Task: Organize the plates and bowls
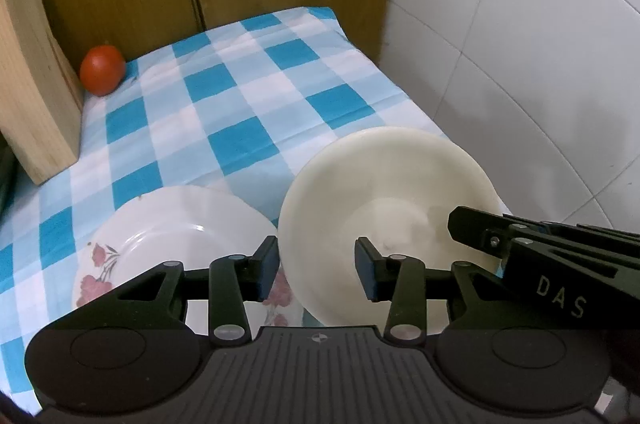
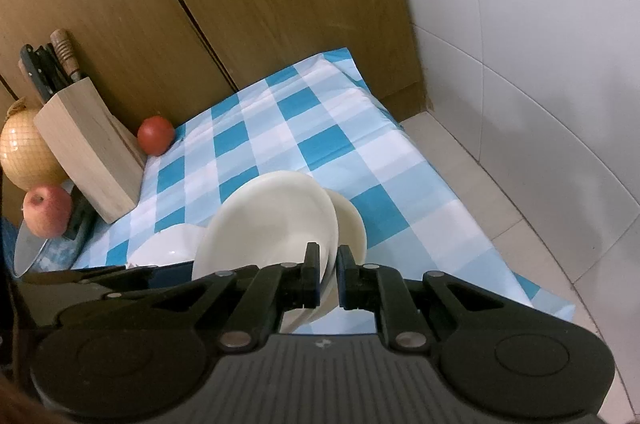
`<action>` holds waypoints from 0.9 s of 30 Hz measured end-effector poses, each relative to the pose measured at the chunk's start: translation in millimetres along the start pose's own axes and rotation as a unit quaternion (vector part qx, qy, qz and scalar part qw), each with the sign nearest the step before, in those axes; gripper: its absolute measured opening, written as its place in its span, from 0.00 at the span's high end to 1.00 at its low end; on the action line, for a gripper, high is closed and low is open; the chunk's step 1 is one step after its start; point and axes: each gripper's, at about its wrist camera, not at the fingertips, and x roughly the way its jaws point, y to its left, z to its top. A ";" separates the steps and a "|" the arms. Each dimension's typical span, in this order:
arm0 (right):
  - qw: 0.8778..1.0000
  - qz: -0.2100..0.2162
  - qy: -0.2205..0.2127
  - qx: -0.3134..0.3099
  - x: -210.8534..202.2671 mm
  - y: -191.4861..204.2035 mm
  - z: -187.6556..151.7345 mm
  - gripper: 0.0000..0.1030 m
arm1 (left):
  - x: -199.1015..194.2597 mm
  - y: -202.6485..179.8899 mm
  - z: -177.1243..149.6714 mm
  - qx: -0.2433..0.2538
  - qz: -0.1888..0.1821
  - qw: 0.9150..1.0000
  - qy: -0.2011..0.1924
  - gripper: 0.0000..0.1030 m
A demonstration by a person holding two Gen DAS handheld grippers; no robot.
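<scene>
A cream bowl [image 1: 384, 184] is tilted up on its edge above the blue-checked tablecloth [image 1: 248, 96]. My right gripper [image 2: 329, 276] is shut on the cream bowl's [image 2: 272, 224] rim and reaches in from the right in the left wrist view. My left gripper [image 1: 316, 268] is open. Its fingers straddle the bowl's lower left rim without pressing on it. A white plate with pink flowers [image 1: 172, 224] lies flat on the cloth to the left of the bowl, partly hidden by my left gripper. In the right wrist view, the flowered plate [image 2: 164, 244] shows behind the bowl.
A wooden knife block [image 1: 32, 84] stands at the left with a tomato [image 1: 102, 70] beside it. Further left are an onion [image 2: 24, 152], an apple [image 2: 46, 210] and a knife blade [image 2: 28, 248]. Wooden cabinet doors [image 2: 240, 4] close the back, a white tiled wall [image 1: 520, 64] the right.
</scene>
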 end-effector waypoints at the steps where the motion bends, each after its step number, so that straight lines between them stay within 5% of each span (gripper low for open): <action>1: 1.000 0.000 0.000 0.000 0.5 -0.2 0.3 0.89 | 0.5 0.4 0.1 0.000 0.000 1.000 0.000 0.51; 27: 1.000 -0.022 -0.007 0.011 1.4 -11.6 1.5 0.75 | -0.8 5.3 4.5 -0.009 0.004 1.000 -0.007 0.43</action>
